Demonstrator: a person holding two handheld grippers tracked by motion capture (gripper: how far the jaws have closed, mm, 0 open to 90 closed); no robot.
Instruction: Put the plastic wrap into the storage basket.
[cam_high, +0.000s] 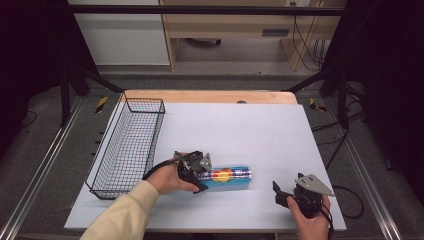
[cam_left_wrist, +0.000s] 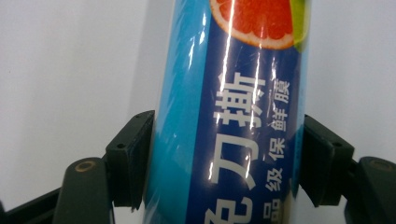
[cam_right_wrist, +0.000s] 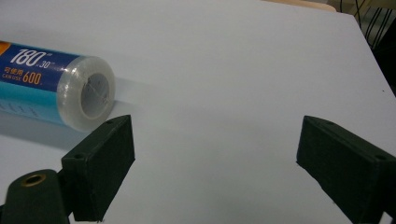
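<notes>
A blue cling-film roll (cam_high: 229, 176) printed with citrus slices lies on its side on the white table top (cam_high: 240, 130), near the front. My left gripper (cam_high: 198, 173) holds its left end. In the left gripper view the roll (cam_left_wrist: 233, 116) runs up between the two black jaws, and both pads press its sides, so the left gripper (cam_left_wrist: 226, 158) is shut on it. My right gripper (cam_high: 281, 192) rests near the front right edge, open, nothing between its jaws. The right gripper view has the roll's hollow end (cam_right_wrist: 93, 93) at upper left, beyond that gripper (cam_right_wrist: 215, 154).
A black wire basket (cam_high: 142, 100) stands along the table's left side, with nothing in it. A wooden strip (cam_high: 210, 96) borders the far edge. Dark frame posts stand at both sides beyond the table.
</notes>
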